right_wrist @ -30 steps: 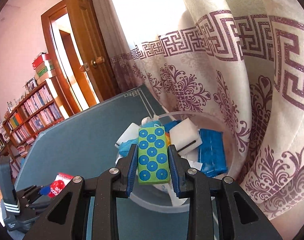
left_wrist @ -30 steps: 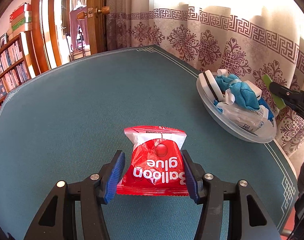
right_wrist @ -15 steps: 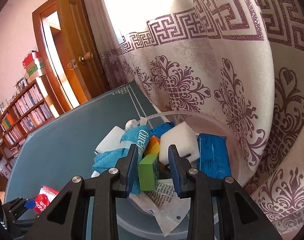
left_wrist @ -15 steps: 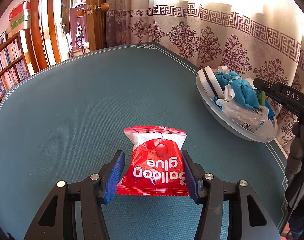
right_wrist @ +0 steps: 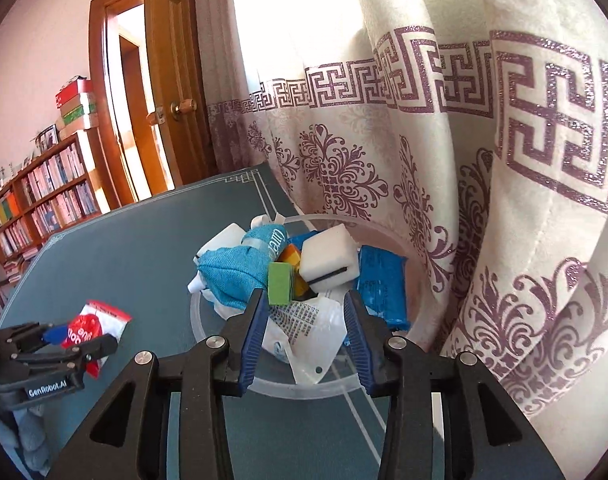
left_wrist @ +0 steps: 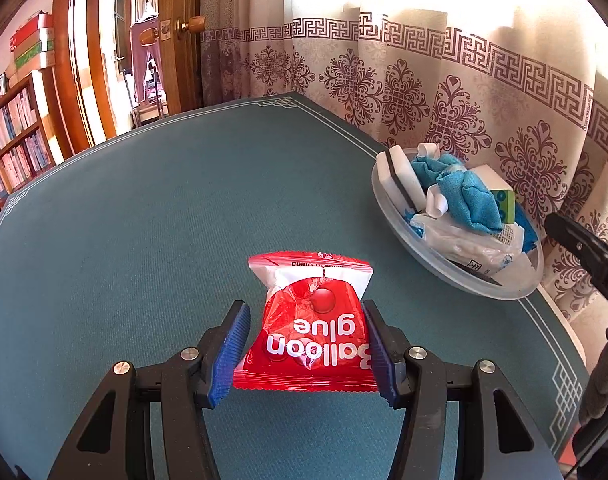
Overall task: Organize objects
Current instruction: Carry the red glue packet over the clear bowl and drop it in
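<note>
My left gripper (left_wrist: 306, 350) is shut on a red and white "Balloon glue" packet (left_wrist: 310, 328) and holds it over the green table. The packet also shows in the right wrist view (right_wrist: 91, 326). My right gripper (right_wrist: 306, 330) is open and empty just above the near rim of a clear plastic bowl (right_wrist: 304, 390). A green block with blue dots (right_wrist: 279, 283) lies in the bowl among a blue cloth (right_wrist: 233, 276), white sponges (right_wrist: 330, 262), a blue pack (right_wrist: 382, 284) and a plastic bag (right_wrist: 304, 332). In the left wrist view the bowl (left_wrist: 408, 248) stands at the table's right edge.
A patterned curtain (right_wrist: 464, 160) hangs right behind the bowl. The green table (left_wrist: 143, 220) stretches to the left. A wooden door (left_wrist: 179, 40) and bookshelves (left_wrist: 11, 140) stand beyond the table's far edge.
My right gripper lowered the green dotted block into the bowl, opened and let it go, then drew back a little. My left gripper kept holding the packet and shifted slightly toward the bowl.
</note>
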Tool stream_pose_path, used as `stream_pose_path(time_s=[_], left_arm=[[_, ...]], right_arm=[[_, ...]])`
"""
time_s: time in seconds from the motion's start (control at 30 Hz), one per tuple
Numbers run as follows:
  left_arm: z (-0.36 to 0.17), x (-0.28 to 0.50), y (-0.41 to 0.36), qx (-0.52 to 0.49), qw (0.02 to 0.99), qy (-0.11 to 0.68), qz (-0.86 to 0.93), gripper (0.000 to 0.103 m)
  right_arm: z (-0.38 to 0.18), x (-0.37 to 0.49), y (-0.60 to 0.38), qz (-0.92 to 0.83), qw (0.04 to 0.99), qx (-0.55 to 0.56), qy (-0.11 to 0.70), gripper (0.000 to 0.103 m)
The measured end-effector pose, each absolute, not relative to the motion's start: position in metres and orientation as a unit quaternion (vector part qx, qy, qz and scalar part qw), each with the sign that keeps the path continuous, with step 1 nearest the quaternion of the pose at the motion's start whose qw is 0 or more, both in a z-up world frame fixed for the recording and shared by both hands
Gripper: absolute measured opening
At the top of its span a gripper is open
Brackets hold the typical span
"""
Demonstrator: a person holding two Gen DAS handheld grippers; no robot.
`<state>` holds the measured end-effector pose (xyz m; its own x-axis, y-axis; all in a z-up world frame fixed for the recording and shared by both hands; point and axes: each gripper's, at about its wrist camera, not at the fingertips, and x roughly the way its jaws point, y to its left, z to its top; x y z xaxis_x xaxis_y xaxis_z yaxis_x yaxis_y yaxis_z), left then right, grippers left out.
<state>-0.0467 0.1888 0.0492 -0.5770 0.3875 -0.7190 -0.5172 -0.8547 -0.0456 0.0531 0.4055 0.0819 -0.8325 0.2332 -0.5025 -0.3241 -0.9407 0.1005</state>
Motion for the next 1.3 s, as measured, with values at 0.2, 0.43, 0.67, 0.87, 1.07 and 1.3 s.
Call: stream_pose_path(time_s=[0.2, 0.43, 0.67, 0.87, 1.07, 1.3], left_arm=[[0.068, -0.048, 0.213, -0.368, 0.273, 0.088, 0.884, 0.059], [0.099, -0.054, 0.254, -0.346, 0.305, 0.091, 0.882, 0.059], [0.113, -0.052, 0.281, -0.324, 0.324, 0.108, 0.882, 0.059], [0.082, -0.044, 0.264, -0.36, 0.308, 0.126, 0.872, 0.062], [0.045, -0.034, 0.249, -0.4, 0.296, 0.138, 0.856, 0.062], [0.03, -0.022, 0.25, -0.414, 0.311, 0.147, 0.843, 0.067]], right_arm=[[0.078, 0.07, 0.396, 0.956, 0.126, -0.258, 0.055, 0.043], [0.075, 0.08, 0.394, 0.96, 0.103, -0.258, 0.04, 0.044], [0.07, 0.092, 0.4, 0.962, 0.103, -0.252, 0.027, 0.044], [0.064, 0.092, 0.411, 0.959, 0.101, -0.259, 0.049, 0.045], [0.056, 0.088, 0.414, 0.955, 0.088, -0.275, 0.065, 0.045], [0.054, 0.082, 0.407, 0.953, 0.076, -0.285, 0.064, 0.045]])
